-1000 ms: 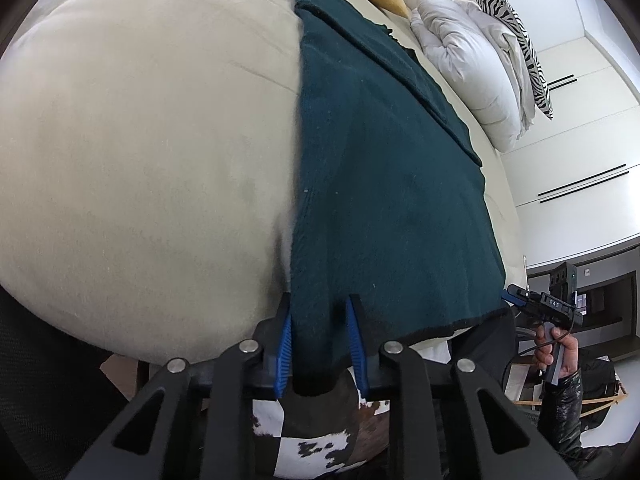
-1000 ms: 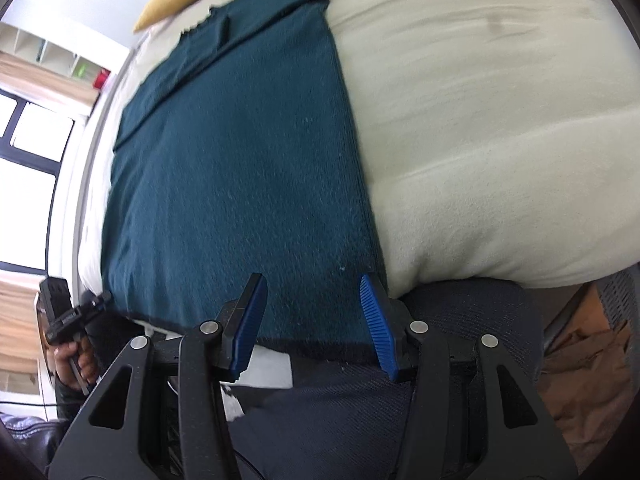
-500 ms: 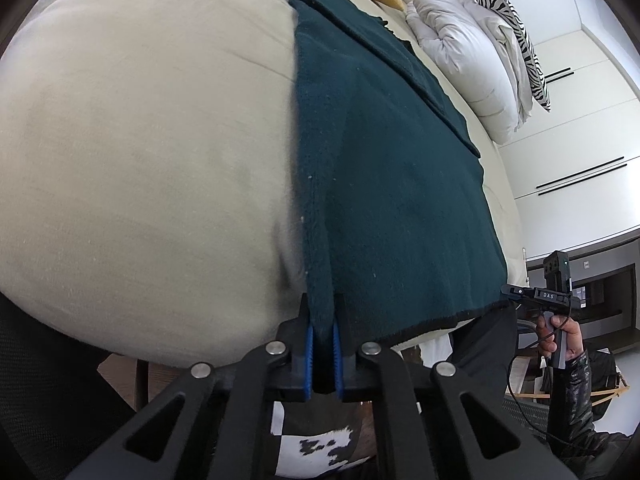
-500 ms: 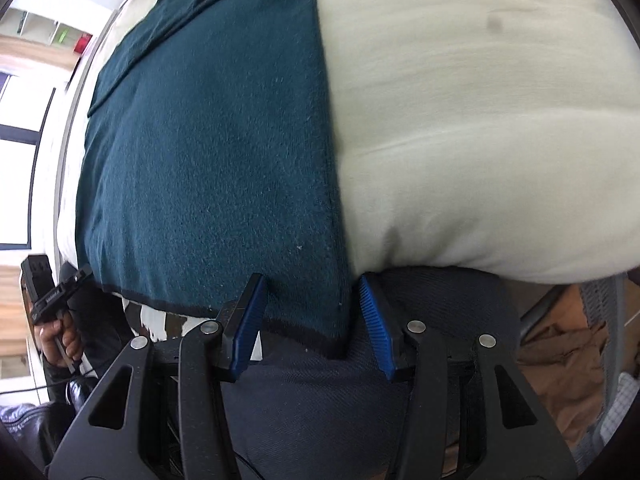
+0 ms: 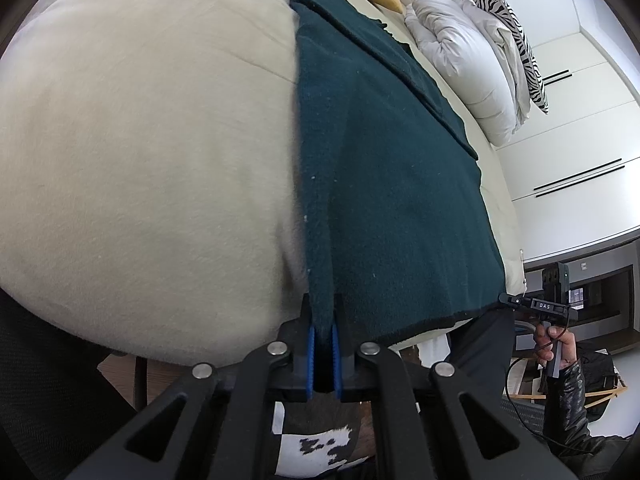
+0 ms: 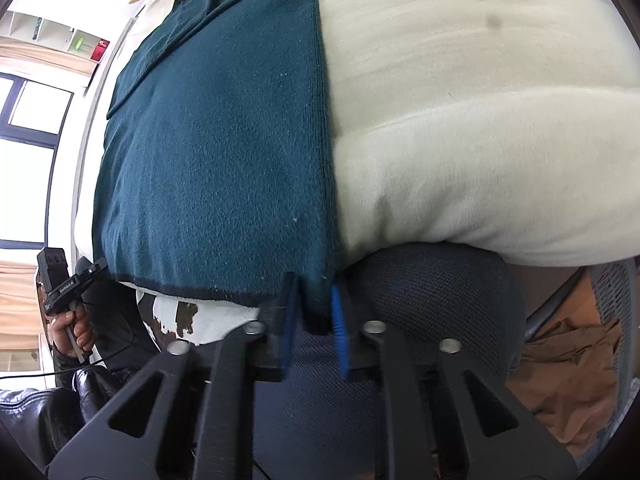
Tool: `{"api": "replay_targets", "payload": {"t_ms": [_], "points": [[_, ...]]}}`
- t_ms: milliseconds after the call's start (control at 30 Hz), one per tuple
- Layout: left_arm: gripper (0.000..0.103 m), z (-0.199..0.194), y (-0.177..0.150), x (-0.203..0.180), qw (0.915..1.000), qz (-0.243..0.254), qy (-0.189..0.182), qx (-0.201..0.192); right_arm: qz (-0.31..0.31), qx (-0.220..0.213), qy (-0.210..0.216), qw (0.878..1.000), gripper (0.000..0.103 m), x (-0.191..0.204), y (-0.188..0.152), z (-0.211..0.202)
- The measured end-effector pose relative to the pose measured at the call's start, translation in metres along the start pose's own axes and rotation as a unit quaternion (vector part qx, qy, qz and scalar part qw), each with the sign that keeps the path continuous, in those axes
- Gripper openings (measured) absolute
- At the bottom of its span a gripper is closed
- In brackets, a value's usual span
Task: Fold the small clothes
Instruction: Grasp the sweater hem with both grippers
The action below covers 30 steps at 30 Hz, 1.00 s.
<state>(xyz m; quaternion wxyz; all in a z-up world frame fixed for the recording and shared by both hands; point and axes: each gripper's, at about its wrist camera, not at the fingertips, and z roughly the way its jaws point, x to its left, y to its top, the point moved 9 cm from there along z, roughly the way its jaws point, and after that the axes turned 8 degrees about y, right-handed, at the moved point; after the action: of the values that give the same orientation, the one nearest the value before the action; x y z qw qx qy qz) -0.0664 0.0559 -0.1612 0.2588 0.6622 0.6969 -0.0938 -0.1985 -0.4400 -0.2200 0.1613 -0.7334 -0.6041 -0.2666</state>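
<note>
the dark teal fleecy garment (image 5: 396,184) lies spread flat on the cream plush bed cover (image 5: 140,152), its black-trimmed near hem hanging just over the near edge. it looks soft, light and limp, so it should drape and sag between holds rather than keep a shape; the napped pile ought to grip well. the corners of the hem are the sensible holds: the left gripper (image 5: 323,328) is pinched on the near left corner, the right gripper (image 6: 314,312) has its jaws narrowed onto the near right corner.

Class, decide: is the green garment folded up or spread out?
Mostly spread: the green garment lies flat across the cushion, only its far end doubled over.
</note>
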Motion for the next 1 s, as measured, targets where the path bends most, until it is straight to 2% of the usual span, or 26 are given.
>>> {"api": "replay_targets", "payload": {"t_ms": [467,600,800,1000], "points": [[0.006,-0.005,-0.002,-0.006,0.9999,0.012,0.008,-0.002,0.005,-0.071,0.037,0.997,0.005,0.008,-0.014,-0.015],[0.006,-0.011,-0.004,-0.015,0.9997,0.025,-0.002,0.000,0.001,-0.084,0.057,0.995,0.005,0.017,-0.012,-0.022],[0.006,-0.035,0.019,-0.038,0.9966,0.006,-0.079,-0.026,-0.015,-0.131,0.105,0.986,0.005,0.045,0.007,-0.046],[0.006,-0.064,0.067,-0.058,0.9841,-0.035,-0.161,-0.066,0.012,-0.217,0.173,0.961,0.005,0.070,0.056,-0.085]]}}
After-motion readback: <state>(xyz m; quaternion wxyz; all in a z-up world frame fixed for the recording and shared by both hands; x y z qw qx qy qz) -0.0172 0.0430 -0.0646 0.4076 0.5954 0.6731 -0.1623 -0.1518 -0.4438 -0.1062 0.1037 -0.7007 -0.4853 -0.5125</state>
